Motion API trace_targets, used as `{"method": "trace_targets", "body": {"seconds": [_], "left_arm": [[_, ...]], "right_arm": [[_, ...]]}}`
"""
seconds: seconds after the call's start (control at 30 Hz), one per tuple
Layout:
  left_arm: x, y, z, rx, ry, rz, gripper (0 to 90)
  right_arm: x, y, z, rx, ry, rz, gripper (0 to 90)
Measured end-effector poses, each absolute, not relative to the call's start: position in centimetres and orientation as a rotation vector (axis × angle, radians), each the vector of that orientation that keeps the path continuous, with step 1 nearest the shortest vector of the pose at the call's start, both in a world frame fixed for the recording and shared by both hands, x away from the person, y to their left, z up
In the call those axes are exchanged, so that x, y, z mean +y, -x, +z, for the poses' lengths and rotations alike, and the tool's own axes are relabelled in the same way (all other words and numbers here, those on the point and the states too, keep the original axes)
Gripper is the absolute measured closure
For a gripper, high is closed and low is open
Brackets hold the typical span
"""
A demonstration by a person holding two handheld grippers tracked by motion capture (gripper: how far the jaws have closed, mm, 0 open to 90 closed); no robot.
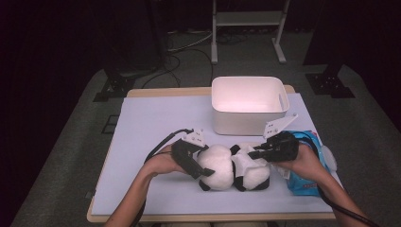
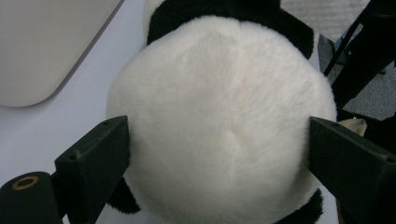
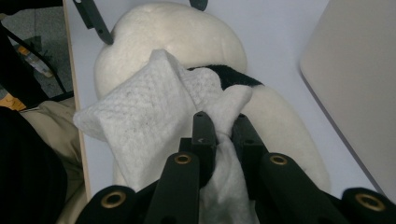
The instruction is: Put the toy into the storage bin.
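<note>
Plush panda [image 1: 231,168] lies low centre on the counter [image 1: 151,123], below the white bin [image 1: 249,105]. Left tongs [image 1: 204,161] clamp its round white end; right tongs [image 1: 254,154] pinch a white wipe [image 3: 140,112] against its body.

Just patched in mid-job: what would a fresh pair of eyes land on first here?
The plush panda lying at the front middle of the table, with the left tongs clamped around its round white body. Next, the white wipe that the right tongs pinch and lay over the panda. Behind them stands an empty white bin, and a blue wipes pack lies under the right hand.
</note>
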State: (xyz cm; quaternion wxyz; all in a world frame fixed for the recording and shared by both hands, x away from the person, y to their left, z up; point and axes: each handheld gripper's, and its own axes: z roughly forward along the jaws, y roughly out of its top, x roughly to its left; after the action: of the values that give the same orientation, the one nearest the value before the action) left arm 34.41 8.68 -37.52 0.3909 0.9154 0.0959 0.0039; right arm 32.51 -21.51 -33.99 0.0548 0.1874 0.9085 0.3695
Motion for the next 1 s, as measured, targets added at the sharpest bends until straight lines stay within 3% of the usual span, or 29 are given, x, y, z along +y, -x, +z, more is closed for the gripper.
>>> {"method": "trace_targets", "body": {"seconds": [0.6, 1.0], "left_arm": [[8.8, -34.3, -37.7, 0.215, -2.331, -0.004, 8.3], [8.5, -34.0, -37.8, 0.186, -2.343, -0.019, 9.7]], "right_arm": [[-23.9, -31.0, -34.0, 2.735, -0.62, 1.15, 81.5], [-23.1, -32.3, -33.1, 2.74, -0.596, 1.119, 81.4]]}}
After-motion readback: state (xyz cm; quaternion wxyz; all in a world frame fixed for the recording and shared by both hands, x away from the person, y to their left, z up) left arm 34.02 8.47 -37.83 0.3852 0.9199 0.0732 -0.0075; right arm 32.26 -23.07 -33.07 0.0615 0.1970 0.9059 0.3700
